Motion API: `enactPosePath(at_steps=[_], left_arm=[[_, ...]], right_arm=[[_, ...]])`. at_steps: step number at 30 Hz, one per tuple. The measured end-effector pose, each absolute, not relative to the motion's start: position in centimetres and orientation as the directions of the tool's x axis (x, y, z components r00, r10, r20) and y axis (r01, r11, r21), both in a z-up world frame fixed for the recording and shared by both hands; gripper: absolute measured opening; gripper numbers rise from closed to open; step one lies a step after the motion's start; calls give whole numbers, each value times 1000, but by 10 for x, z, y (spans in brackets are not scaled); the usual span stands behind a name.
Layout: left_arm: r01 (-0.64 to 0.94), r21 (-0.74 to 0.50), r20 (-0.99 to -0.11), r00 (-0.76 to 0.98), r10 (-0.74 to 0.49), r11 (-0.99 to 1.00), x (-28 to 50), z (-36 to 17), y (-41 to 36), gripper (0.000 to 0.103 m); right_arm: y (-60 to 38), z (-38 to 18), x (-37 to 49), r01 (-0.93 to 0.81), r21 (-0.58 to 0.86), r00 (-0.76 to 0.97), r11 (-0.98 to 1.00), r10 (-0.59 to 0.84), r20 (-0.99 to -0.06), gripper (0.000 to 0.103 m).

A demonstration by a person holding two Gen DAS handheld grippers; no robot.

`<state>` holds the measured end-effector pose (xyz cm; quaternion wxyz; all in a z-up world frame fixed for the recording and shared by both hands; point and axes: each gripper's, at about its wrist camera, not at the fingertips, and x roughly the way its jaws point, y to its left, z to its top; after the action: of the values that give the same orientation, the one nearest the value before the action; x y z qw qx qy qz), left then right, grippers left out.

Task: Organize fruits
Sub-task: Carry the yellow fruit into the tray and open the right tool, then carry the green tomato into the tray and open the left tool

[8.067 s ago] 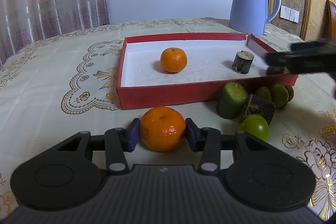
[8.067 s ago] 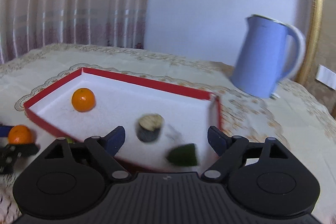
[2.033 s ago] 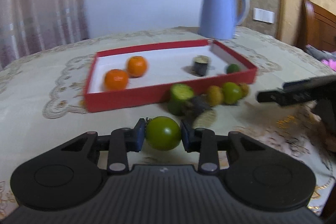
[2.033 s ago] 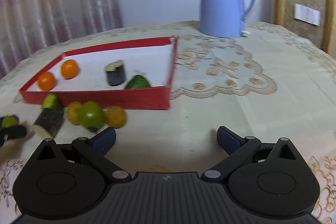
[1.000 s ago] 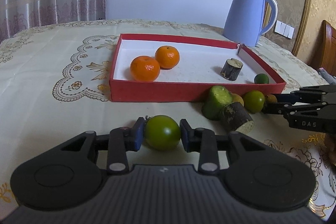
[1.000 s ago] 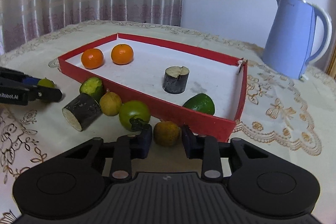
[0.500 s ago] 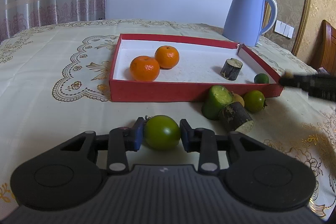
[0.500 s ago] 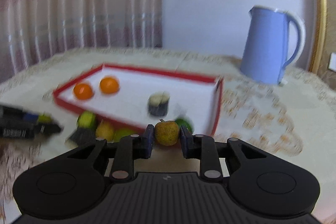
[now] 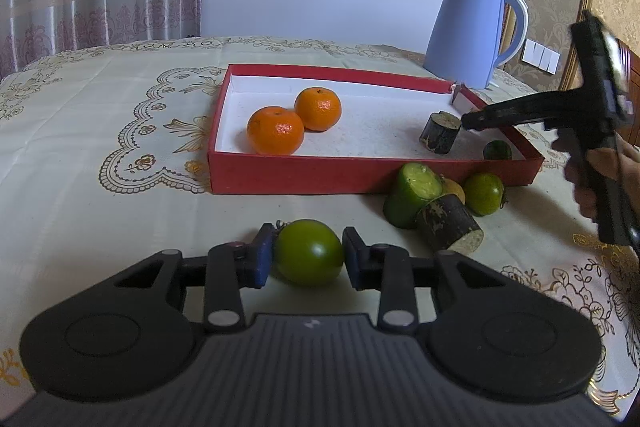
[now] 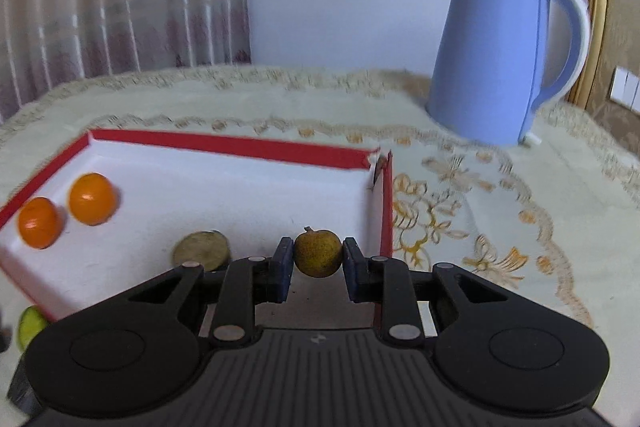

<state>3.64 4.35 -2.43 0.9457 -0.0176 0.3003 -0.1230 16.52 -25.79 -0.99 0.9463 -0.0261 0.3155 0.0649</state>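
Over the red tray's (image 10: 240, 146) right end, right gripper (image 10: 318, 263) pinches the yellow-brown fruit (image 10: 318, 253), drop spot directly below; left gripper (image 9: 308, 255) clamps the green fruit (image 9: 309, 251) short of the tray.

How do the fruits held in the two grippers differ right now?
The left gripper holds a smooth green fruit low over the tablecloth; the right gripper holds a smaller, speckled yellow-brown fruit over the red tray. Both are round and clamped.
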Motion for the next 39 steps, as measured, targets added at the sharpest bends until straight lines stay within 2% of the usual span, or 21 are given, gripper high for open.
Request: enactPosePath(at_steps=[7, 11, 13, 15, 20, 22, 29, 39], left_arm=[[222, -107, -564, 789, -243, 969, 36, -24, 44, 32], [222, -107, -564, 789, -243, 969, 36, -24, 44, 33], [222, -107, -564, 789, -243, 969, 37, -24, 44, 33], [222, -107, -564, 789, -243, 969, 37, -24, 44, 33], [223, -105, -564, 789, -242, 969, 36, -24, 43, 33], [223, -106, -564, 789, -243, 969, 36, -24, 44, 33], [229, -106, -564, 787, -248, 968, 36, -24, 43, 36], [231, -88, -568, 787, -239, 969, 37, -24, 40, 36]], right_arm=[[-248, -17, 175, -132, -47, 781, 990, 75, -620, 26], [-252, -15, 174, -120, -22, 784, 993, 81, -616, 29], [-256, -11, 169, -113, -3, 793, 994, 88, -603, 38], [-262, -4, 161, -109, 30, 809, 994, 106, -578, 55], [-277, 14, 129, -115, 97, 848, 989, 148, -509, 63], [-283, 18, 115, -106, 106, 858, 989, 144, -493, 70], [-292, 11, 56, -124, 76, 869, 989, 146, -472, 71], [-264, -25, 29, -143, -18, 826, 990, 109, -553, 71]])
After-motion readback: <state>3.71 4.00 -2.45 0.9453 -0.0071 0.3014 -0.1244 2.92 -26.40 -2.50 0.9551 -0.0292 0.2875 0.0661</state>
